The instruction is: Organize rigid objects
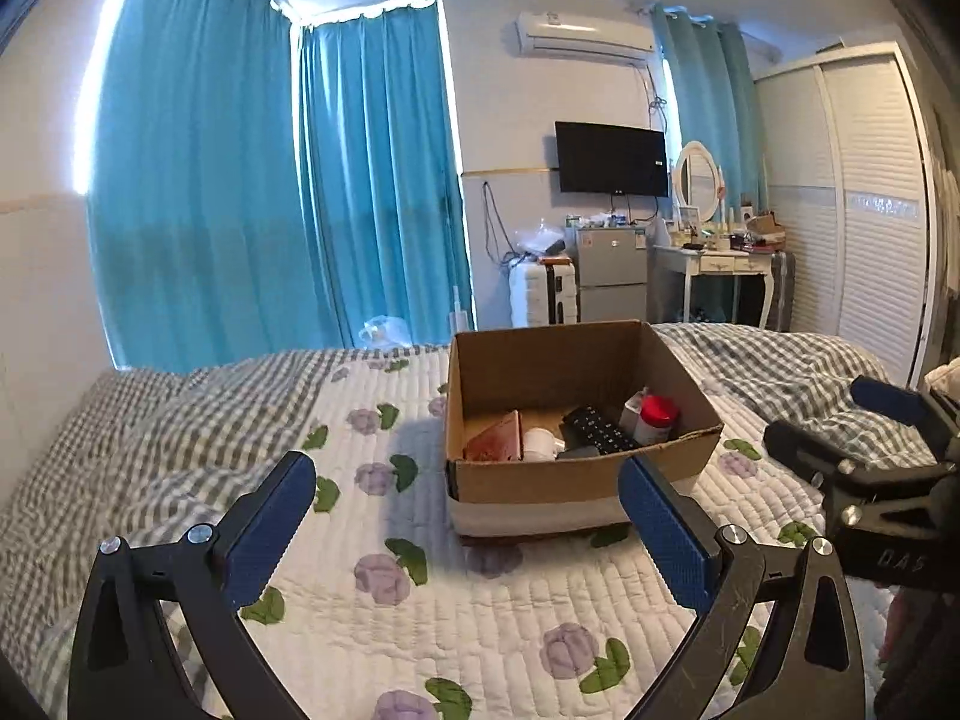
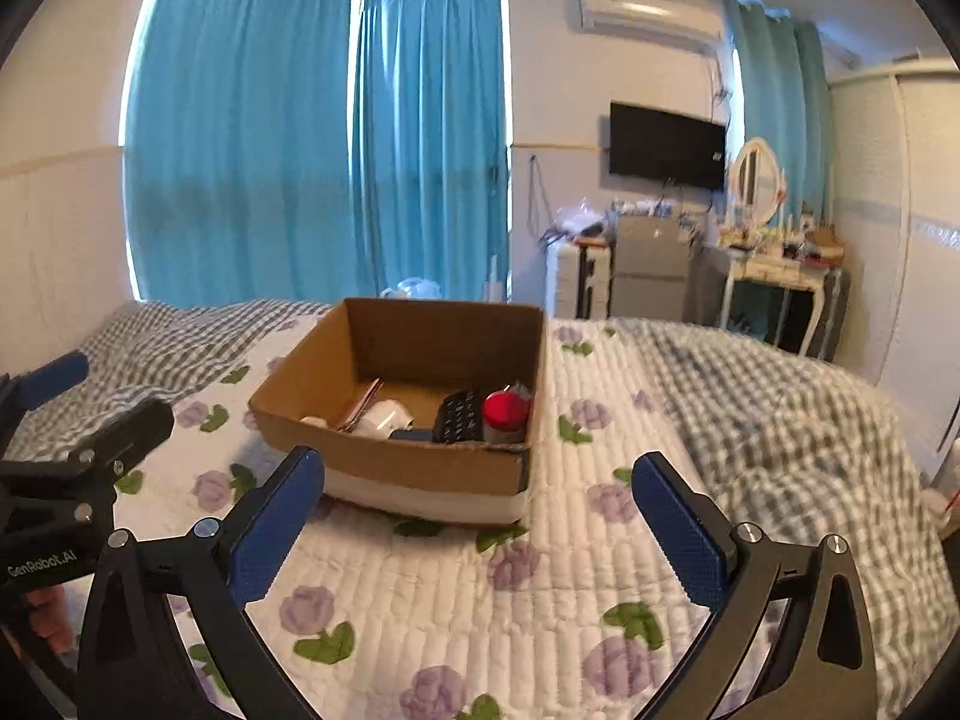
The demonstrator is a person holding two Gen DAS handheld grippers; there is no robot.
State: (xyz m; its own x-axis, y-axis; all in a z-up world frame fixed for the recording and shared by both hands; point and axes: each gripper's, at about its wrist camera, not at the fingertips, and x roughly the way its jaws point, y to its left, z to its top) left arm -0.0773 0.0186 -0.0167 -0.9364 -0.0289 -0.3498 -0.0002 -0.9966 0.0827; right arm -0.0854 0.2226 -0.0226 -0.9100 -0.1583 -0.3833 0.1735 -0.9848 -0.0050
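So both my tongs are just hanging over the bed right now, nothing in either one. My left gripper (image 1: 467, 489) has its blue-padded fingers spread wide, and my right gripper (image 2: 478, 483) is spread wide and empty too.

The open brown cardboard box with the white band around its base (image 1: 576, 480) sits on the white quilted bedspread with purple flowers and green leaves (image 1: 480, 618), roughly center frame in the left wrist view and a bit left of center in the right wrist one (image 2: 420, 468).

Inside the box: a red-capped small jar (image 2: 503, 411) in the right-hand corner, a black remote-style keypad (image 2: 459, 417) just beside it on its left, a white rounded plastic piece (image 2: 384, 417) near the middle, and a flat pinkish-brown item (image 1: 495, 438) leaning at the left side. Can't tell exactly what those last two are.

In the left wrist view my right gripper shows at the right edge, level with the box.
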